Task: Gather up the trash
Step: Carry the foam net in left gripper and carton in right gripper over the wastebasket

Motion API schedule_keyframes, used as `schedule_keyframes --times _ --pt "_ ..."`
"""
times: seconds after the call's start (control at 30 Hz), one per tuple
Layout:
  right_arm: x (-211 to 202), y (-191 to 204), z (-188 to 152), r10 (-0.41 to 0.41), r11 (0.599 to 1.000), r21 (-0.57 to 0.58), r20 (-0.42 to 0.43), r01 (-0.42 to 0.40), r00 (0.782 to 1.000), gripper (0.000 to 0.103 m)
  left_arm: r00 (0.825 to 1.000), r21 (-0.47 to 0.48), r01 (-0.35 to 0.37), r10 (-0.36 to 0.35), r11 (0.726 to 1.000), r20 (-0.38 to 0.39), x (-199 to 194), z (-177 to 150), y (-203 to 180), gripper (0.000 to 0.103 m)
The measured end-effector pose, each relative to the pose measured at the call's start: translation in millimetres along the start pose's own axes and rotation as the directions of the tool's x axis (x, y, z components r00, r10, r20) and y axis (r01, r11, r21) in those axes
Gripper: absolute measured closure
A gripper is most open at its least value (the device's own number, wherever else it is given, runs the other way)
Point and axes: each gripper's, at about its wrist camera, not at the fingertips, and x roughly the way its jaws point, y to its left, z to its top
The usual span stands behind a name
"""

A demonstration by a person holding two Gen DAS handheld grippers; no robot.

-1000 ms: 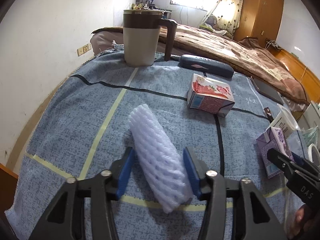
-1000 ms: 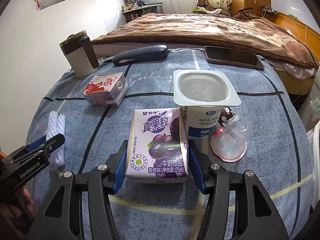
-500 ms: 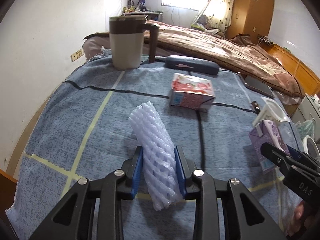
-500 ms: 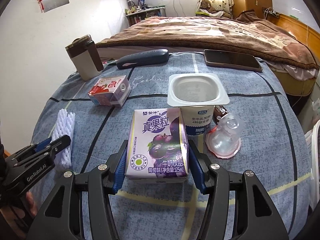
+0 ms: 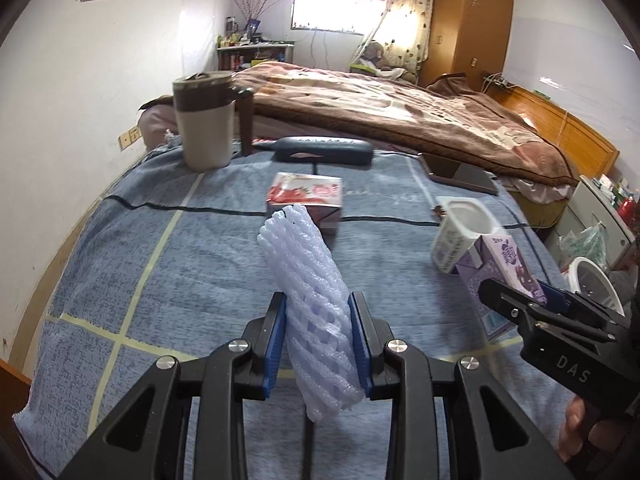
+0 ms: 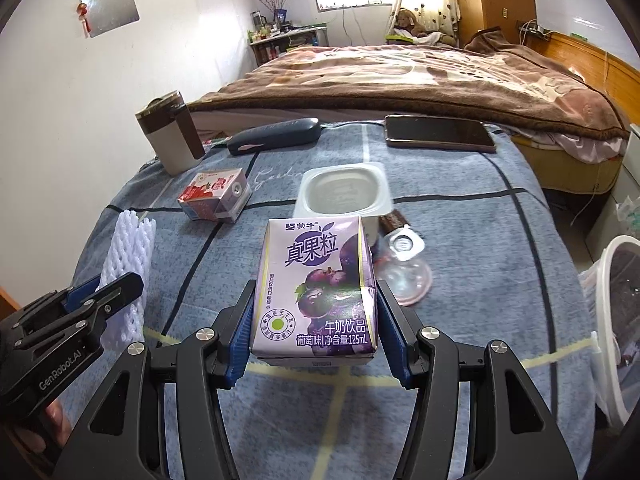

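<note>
My left gripper [image 5: 318,344] is shut on a white foam fruit net [image 5: 308,292], lifted off the blue cloth and tilted away from me. In the right wrist view the net [image 6: 126,256] stands at the left. My right gripper [image 6: 314,340] is shut on a purple grape milk carton [image 6: 316,288], raised above the cloth; the carton [image 5: 500,268] also appears at the right of the left wrist view. On the cloth lie a red strawberry carton [image 6: 214,198], an empty white yoghurt cup [image 6: 340,196] and a clear plastic lid [image 6: 404,272].
A brown and cream mug [image 5: 204,120], a dark glasses case [image 5: 324,148] and a phone [image 6: 438,132] sit at the far edge of the blue checked table cloth [image 5: 200,260]. A white-rimmed bin [image 6: 616,320] stands off the table's right side. A bed lies beyond.
The left gripper closed on the foam net and lifted it off the cloth. The right gripper rose a little with the purple carton still in it.
</note>
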Motion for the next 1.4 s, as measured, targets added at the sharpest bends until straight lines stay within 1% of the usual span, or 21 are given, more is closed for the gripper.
schedule_keyframes --times 0.23,0.43,0.6,0.83,1.07,1.27,1.4 --pt "-22.9 -21.0 -0.9 -0.016 1.000 0.013 0.039 0.016 0.999 0.046 0.999 0.048 0.032 -0.033 0.998 0.030 -16.9 1.8 -32.8 0.071" --pt "-42.1 -45.9 -0.5 -0.042 0.999 0.038 0.072 0.039 0.997 0.046 0.995 0.100 0.086 -0.090 0.991 0.044 -24.5 6.9 -69.3 0.071" --pt "-58.8 -72.0 -2.1 -0.077 0.996 0.061 0.093 0.071 0.993 0.046 0.989 0.132 0.127 -0.136 0.983 0.057 -28.2 11.2 -98.0 0.071" --pt "-78.7 -108.0 -5.8 -0.127 0.988 0.106 0.114 0.115 0.985 0.046 0.979 0.189 0.186 -0.197 0.964 0.046 -27.4 8.3 -144.8 0.071" --pt "-98.0 -147.2 -10.9 -0.193 0.973 0.155 0.123 0.174 0.973 0.046 0.963 0.241 0.255 -0.270 0.936 0.027 -25.6 8.0 -194.7 0.070" --pt "-116.1 -181.7 -16.1 -0.262 0.953 0.191 0.121 0.236 0.958 0.046 0.940 0.284 0.325 -0.341 0.902 0.006 -21.8 7.4 -240.7 0.070" --pt "-125.5 -206.1 -21.6 -0.316 0.933 0.213 0.108 0.289 0.943 0.046 0.921 0.309 0.379 -0.388 0.873 -0.033 -15.0 3.0 -271.9 0.070"
